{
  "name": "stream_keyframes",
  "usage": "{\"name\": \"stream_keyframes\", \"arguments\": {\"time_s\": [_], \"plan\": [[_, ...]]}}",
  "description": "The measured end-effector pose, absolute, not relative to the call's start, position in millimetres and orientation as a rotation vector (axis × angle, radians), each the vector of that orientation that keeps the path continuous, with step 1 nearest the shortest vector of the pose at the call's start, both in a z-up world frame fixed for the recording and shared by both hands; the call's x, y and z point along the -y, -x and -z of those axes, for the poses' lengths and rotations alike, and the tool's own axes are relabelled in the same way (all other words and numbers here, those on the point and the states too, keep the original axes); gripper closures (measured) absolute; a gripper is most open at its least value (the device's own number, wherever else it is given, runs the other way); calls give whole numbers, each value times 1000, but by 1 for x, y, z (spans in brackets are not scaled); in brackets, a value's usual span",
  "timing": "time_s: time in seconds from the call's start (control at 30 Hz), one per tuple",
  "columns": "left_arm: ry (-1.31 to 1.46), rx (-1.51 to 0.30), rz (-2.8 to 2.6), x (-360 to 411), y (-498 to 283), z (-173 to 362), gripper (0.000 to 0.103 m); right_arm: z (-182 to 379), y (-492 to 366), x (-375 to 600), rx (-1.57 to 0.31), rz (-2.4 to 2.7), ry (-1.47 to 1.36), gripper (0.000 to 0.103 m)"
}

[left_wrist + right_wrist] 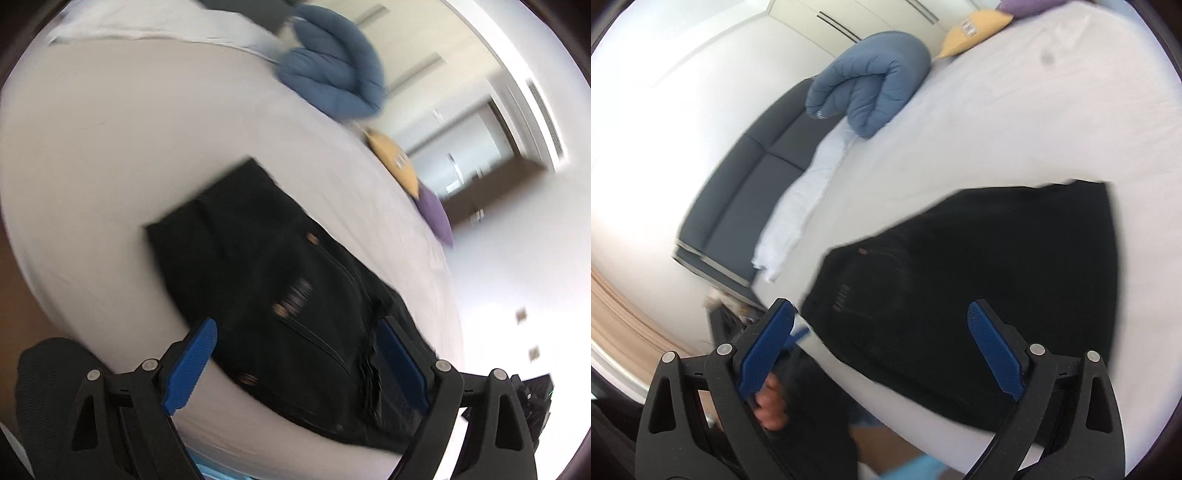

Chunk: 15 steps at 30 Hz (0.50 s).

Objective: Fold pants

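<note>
The black pants (266, 280) lie folded into a compact rectangle on the white bed (110, 147), near its front edge. My left gripper (295, 354) is open and empty, its blue fingers (192, 362) spread above the near end of the pants without touching them. In the right wrist view the same pants (979, 280) lie on the bed (1034, 110). My right gripper (882, 339) is open and empty, held above the near edge of the pants. Both views are blurred by motion.
A blue puffy jacket (332, 66) (871, 81) lies at the far side of the bed, with a yellow cushion (395, 158) (975, 29) and a purple one (436, 218). A folded white sheet (798, 206) lies beside a dark sofa (746, 184).
</note>
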<state>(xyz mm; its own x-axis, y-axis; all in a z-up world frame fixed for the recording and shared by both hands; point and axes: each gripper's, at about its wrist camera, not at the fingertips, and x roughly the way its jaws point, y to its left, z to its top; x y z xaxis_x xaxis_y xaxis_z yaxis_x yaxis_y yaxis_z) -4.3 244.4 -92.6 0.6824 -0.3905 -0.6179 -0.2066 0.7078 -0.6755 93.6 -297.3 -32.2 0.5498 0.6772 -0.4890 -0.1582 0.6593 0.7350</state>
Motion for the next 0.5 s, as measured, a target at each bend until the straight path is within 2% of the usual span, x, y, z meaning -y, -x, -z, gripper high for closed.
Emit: {"name": "stream_keyframes", "arguments": {"time_s": [0.23,0.5], "plan": [[1017,-854,44,-297,-4,135,13,49,-159,243,-910,-655,-829,20],[1142,-841,133,-306,-28,157,13,83,-184,209,-999,-719,-906,31]]}}
